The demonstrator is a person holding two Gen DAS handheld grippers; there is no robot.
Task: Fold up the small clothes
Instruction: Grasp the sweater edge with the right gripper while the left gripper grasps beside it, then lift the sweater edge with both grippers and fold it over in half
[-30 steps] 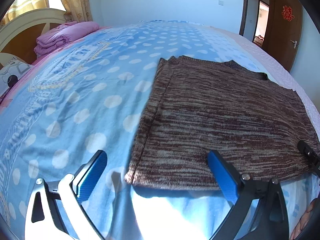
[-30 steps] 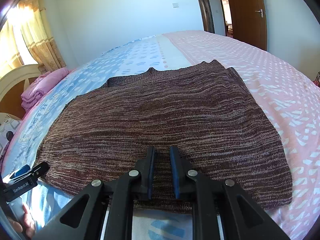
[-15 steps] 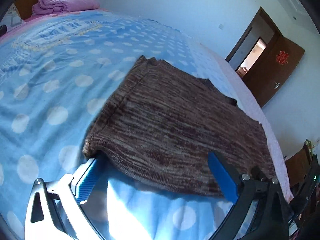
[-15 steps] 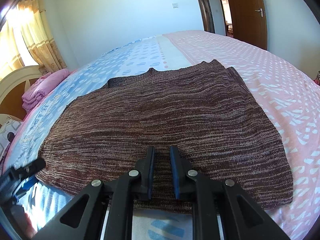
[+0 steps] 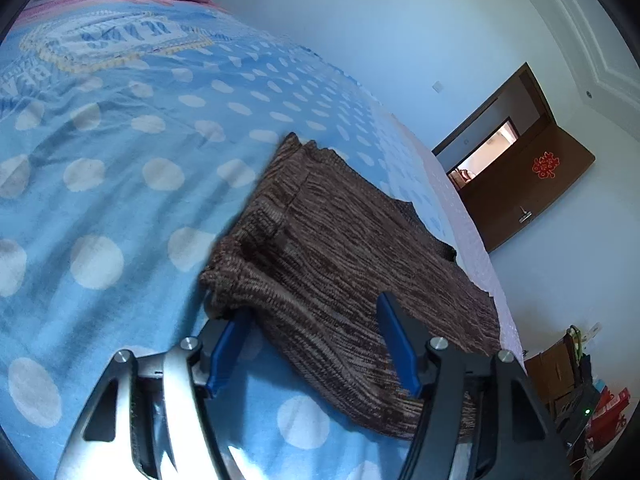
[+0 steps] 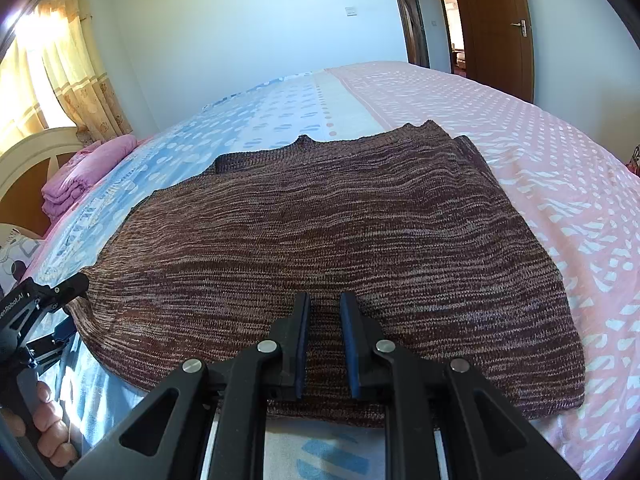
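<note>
Bedroom light falls across a wide bed whose cover is blue with white dots on one side and pink on the other, with a folded pink quilt by the headboard and a brown door beyond. On it we have a brown marled knit sweater lying mostly flat, straddling the blue and pink halves, collar toward the far side. Our left gripper is spread wide at the near left corner of the hem, one blue finger slipped under the bunched, lifted edge and the other above the cloth, so it brackets the corner without clamping it. Our right gripper sits at the middle of the near hem, its pads drawn close with a narrow gap; from this angle we cannot tell whether they are pinching any fabric. We judge the step in hand to be taking hold of the left edge for the first fold. Next, we would need to squeeze the left fingers onto that corner, then lift and carry it across toward the pink side while the right keeps the hem from dragging.
</note>
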